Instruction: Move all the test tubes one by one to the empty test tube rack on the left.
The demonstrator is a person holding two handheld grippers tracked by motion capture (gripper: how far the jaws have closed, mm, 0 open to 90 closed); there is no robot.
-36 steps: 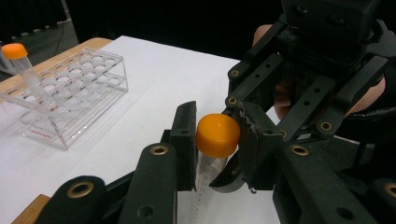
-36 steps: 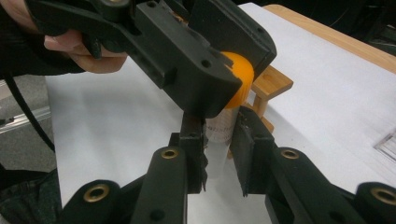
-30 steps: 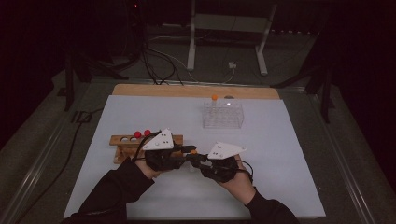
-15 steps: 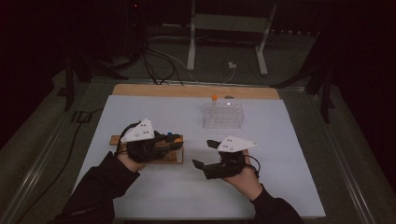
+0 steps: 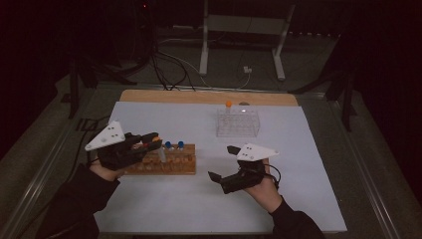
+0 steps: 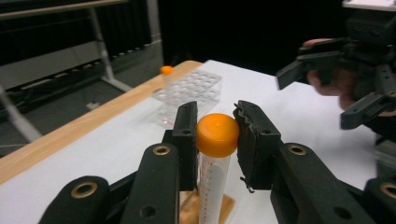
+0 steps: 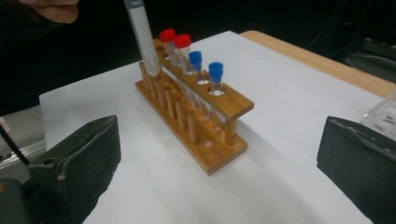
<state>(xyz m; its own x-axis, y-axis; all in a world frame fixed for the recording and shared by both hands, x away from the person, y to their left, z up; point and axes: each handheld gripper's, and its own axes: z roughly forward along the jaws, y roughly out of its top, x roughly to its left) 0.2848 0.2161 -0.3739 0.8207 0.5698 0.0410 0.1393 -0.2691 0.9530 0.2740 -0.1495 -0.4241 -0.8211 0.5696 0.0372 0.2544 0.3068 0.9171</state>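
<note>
The left gripper [image 6: 215, 140] clamped the orange cap of a centrifuge tube [image 6: 212, 184], holding it upright above the wooden test-tube rack [image 5: 166, 162] near the left edge of the white table surface [image 5: 298, 199]. The tube's tip hung at the rack's left end. The right gripper [image 5: 224, 163] had just been opening; its jaws stood wide with nothing between them, well apart from the rack. Two red-capped tubes [image 7: 173, 44] and two blue-capped tubes [image 7: 205, 67] stood in the rack.

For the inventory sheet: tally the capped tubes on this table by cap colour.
Orange caps: 2, the tube in the left gripper and the tube in the clear rack
Red caps: 2
Blue caps: 2
Total: 6
</note>
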